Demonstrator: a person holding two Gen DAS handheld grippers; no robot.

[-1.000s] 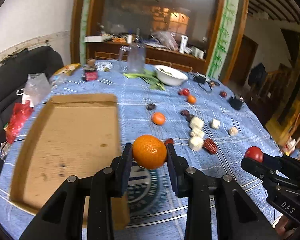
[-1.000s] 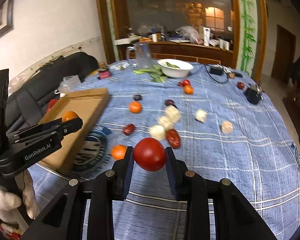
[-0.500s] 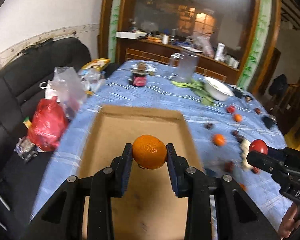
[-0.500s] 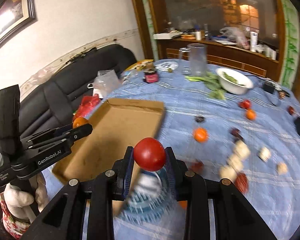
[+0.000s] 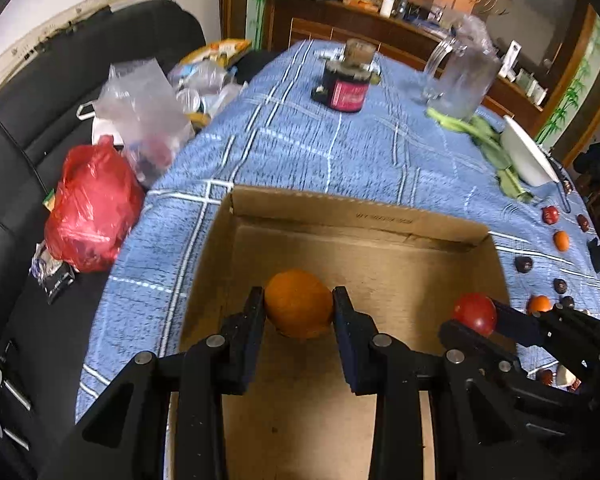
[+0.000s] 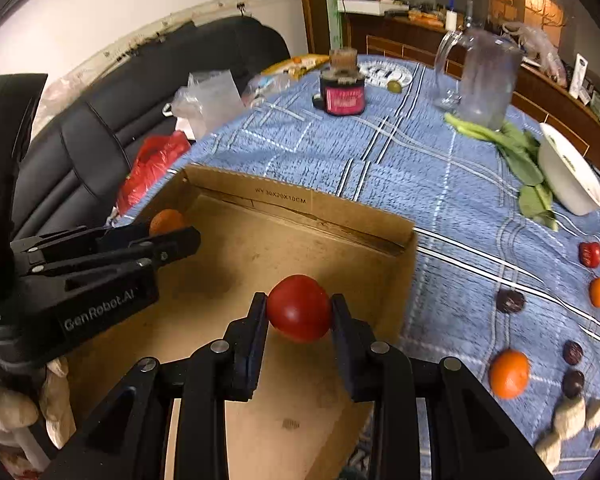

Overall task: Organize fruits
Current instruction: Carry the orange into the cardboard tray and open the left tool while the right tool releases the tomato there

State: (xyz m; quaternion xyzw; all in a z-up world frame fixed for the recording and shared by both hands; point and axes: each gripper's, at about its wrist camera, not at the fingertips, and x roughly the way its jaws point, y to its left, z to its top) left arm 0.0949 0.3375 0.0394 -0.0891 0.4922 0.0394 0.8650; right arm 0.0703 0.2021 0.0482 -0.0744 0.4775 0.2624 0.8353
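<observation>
1. An orange (image 5: 299, 304) is pinched between the two fingers of the left claw (image 5: 299, 312), above the floor of an open cardboard box (image 5: 356, 216).
2. A red tomato (image 6: 299, 308) is pinched in the same way by the right claw (image 6: 299, 314), over the right part of the same box, near its right wall.
3. In the left wrist view the right claw is seen at the right, just beside the left claw, with the tomato at its tip.
4. The box is placed on a desk covered by a blue checked cloth (image 6: 420, 168).
5. More fruits are spread on the cloth to the right of the box: a larger orange (image 6: 509, 374), a small orange (image 6: 599, 292), a red fruit (image 6: 591, 255) and several dark round fruits (image 6: 510, 301).
6. Behind the box a dark jar with a pink label (image 6: 343, 94), a glass pitcher (image 6: 486, 80), green leaves (image 6: 512, 148) and a white bowl (image 6: 568, 176) are seen.
7. A red plastic bag (image 5: 92, 208) lies on the black sofa (image 5: 28, 128) at the left of the desk.
</observation>
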